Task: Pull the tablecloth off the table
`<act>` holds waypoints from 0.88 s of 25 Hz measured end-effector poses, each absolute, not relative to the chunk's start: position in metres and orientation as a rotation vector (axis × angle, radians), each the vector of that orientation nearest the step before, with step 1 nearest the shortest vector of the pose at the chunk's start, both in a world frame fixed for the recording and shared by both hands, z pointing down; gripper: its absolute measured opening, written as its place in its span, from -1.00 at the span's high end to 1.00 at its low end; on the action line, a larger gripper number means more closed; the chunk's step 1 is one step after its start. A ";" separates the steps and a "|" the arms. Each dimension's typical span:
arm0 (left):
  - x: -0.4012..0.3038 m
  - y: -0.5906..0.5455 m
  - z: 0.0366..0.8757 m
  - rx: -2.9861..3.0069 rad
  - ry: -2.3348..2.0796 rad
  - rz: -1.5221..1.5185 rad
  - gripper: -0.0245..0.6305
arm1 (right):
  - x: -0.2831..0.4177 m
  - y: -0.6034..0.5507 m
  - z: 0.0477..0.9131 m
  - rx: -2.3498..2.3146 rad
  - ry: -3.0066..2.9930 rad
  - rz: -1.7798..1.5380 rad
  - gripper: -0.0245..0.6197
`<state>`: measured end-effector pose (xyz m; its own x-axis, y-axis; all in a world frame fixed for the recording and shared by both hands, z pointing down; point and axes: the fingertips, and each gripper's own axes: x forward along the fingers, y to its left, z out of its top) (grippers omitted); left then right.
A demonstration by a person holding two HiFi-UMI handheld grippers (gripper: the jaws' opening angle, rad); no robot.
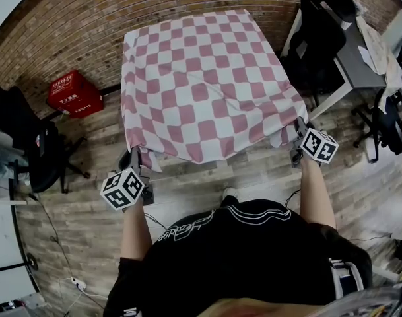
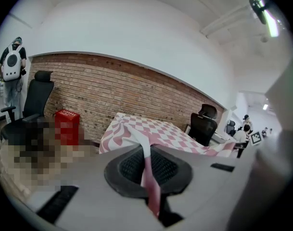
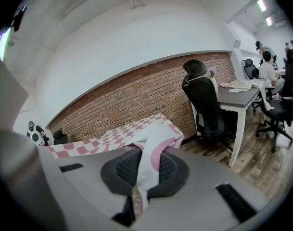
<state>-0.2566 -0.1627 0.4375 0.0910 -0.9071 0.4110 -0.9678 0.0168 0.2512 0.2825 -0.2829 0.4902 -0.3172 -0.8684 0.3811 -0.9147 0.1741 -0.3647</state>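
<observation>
Pinching the cloth (image 1: 207, 78) at its near corners, your left tool (image 2: 148, 171) and right tool (image 3: 139, 173) each clamp tight on a fold. It lies spread over the surface, near edge hanging toward you.

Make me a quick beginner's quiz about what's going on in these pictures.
1. True or false: the left gripper and the right gripper are each shut on a near corner of the tablecloth.
2. Which thing sits by the brick wall? A. red box; B. blue bucket; C. green ladder.
3. Fill in: the tablecloth's squares are white and ____.

Key: 1 true; 2 A; 3 pink.
</observation>
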 end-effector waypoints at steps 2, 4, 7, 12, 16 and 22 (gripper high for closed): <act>-0.253 -0.154 0.437 1.918 -1.830 0.172 0.91 | 0.284 -0.273 0.488 1.789 -2.341 0.817 0.93; -0.245 -0.145 0.432 1.926 -1.824 0.175 0.91 | 0.288 -0.265 0.483 1.789 -2.344 0.816 0.93; -0.239 -0.114 0.435 1.949 -1.813 0.168 0.91 | 0.289 -0.230 0.488 1.796 -2.358 0.813 0.93; -0.243 -0.058 0.446 1.985 -1.791 0.150 0.91 | 0.281 -0.164 0.497 1.821 -2.366 0.807 0.93; -0.226 -0.049 0.445 1.997 -1.797 0.137 0.91 | 0.293 -0.160 0.498 1.814 -2.396 0.804 0.93; -0.234 -0.025 0.444 2.011 -1.777 0.137 0.91 | 0.278 -0.131 0.495 1.816 -2.391 0.799 0.93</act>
<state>-0.2342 -0.0251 0.4440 0.1646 -0.9173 0.3627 -0.9621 -0.0681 0.2641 0.2780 -0.1310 0.4947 -0.3166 -0.8903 0.3274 -0.9082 0.1849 -0.3755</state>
